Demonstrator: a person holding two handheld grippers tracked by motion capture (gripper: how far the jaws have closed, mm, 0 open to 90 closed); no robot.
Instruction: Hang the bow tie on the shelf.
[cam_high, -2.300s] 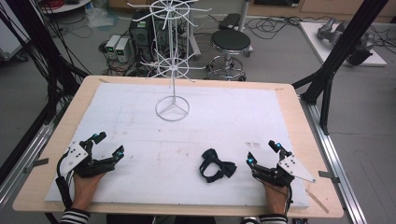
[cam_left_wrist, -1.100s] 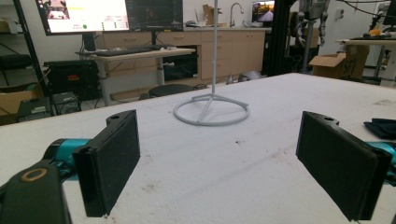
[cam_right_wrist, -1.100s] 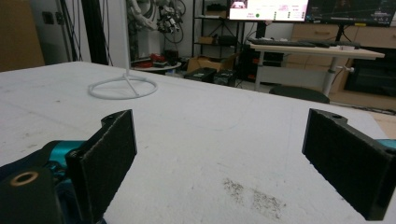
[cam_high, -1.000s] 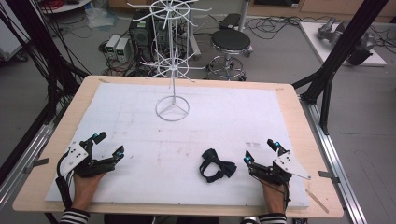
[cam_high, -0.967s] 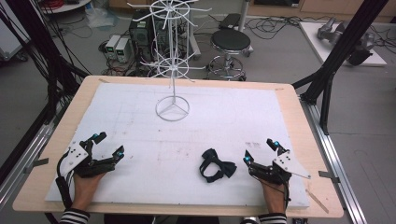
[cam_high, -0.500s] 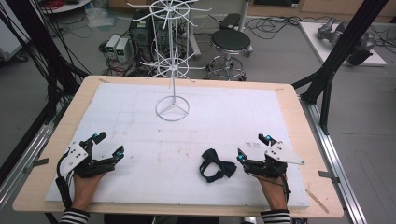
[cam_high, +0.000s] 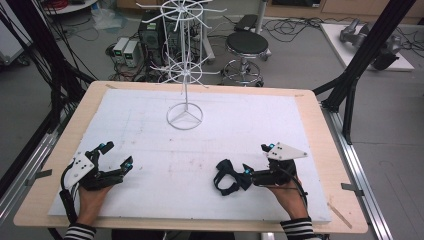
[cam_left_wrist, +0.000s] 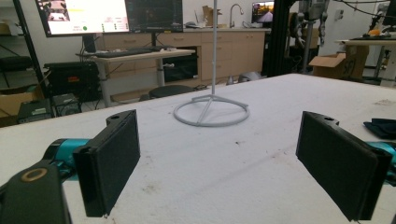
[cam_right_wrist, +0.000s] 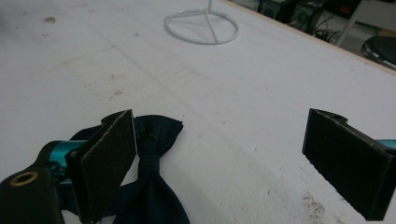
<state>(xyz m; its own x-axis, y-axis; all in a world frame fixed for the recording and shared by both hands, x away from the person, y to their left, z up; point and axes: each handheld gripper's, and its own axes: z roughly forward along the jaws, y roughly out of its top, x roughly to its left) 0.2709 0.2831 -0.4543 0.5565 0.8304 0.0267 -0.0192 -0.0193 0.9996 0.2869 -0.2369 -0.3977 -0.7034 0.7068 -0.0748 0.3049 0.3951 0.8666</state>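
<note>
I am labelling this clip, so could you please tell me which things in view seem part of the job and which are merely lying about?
Likely part of the job:
- dark navy fabric bow tie, beside the open right hand-held gripper
- white wire hanging stand
- open left hand-held gripper, holding nothing

Merely lying about:
- round black stool behind the table
- grey boxes on the floor

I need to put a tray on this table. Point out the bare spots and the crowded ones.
Bare: the white foam board between the white wire rack's ring base and both grippers. Also its centre, between the left gripper and the dark bow tie. Crowded: the near right, where the right gripper reaches the bow tie.
</note>
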